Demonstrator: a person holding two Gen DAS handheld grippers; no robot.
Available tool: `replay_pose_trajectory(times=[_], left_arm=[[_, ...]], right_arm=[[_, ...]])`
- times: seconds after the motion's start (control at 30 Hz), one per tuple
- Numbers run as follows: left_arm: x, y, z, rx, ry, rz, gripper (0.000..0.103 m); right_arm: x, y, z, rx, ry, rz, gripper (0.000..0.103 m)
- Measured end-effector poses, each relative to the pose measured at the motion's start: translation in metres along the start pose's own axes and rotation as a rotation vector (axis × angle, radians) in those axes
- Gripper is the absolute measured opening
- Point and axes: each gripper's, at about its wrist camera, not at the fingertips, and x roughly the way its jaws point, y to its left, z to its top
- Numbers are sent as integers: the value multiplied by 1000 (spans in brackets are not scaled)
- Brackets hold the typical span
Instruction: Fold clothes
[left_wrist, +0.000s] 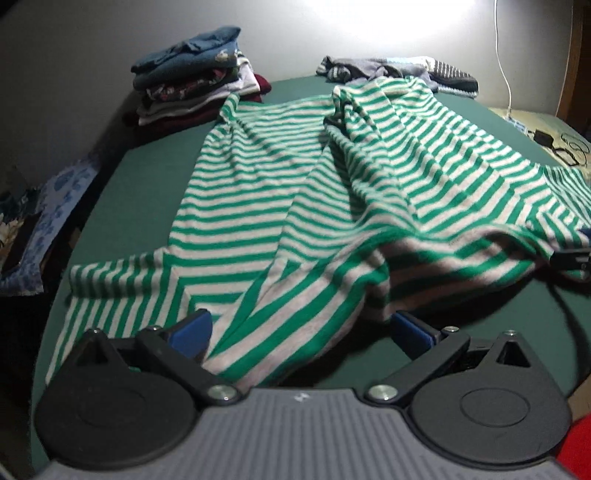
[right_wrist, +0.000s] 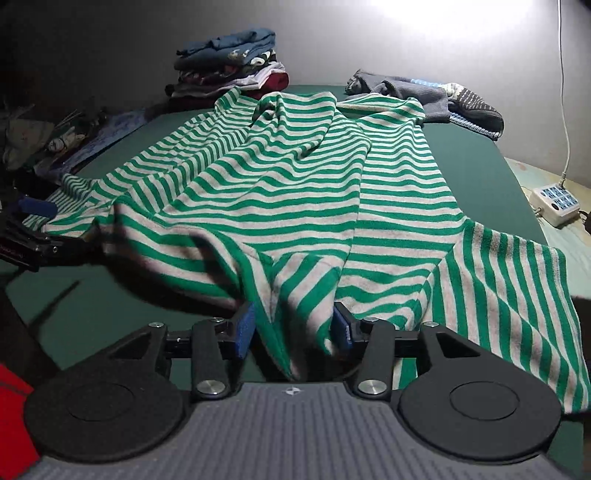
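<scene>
Green mat (left_wrist: 140, 184) fills both views. Striped shirt (left_wrist: 280, 192) sprawls across it, long axis running 6 to 12 from my grippers, collar end rumpled toward 12, a sleeve spread flat on each outer side.

Near edge of the shirt comes straight into both tools. Right gripper (right_wrist: 293, 328): jaws at a middling gap with a bunched fold of fabric between them; pads look pressed on it, so I read it as held. Left gripper (left_wrist: 301, 330): jaws wide, cloth draped through the gap, lying against the left pad (left_wrist: 192, 332) and clear of the right one. Not gripped, I judge. Each gripper shows in the other's view, at 3 and at 9, so they flank the same hem.

Folded stack (left_wrist: 199, 77) at 11 and loose pile (left_wrist: 399, 72) at 1, both just beyond the collar end. Power strip (right_wrist: 556, 201) off the mat at 3, well apart.

Fold toward 12 runs at the stack.
</scene>
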Motion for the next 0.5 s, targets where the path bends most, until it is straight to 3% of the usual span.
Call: replay_pose_trajectory(times=[0.1,0.27,0.37,0.4,0.47,0.5], left_arm=[[0,14,-13,27,29,-41,102],[7,36,-18,50,27,-69,100],[7,54,-15,35,18,-103,78],[7,59,-14,23,21,-129,62],[7,67,-12,3,20,-181,45],[7,68,-11,2,22,-211,32]], right_arm=[[0,9,-2,-45,17,-29,54],[6,22,-6,-128,32,-108,50],[6,19,-3,-109,40,-137,18],[4,15,0,-82,43,-123,16],[-3,8,7,-43,48,-89,12],[-6,6,10,-35,49,-76,11]])
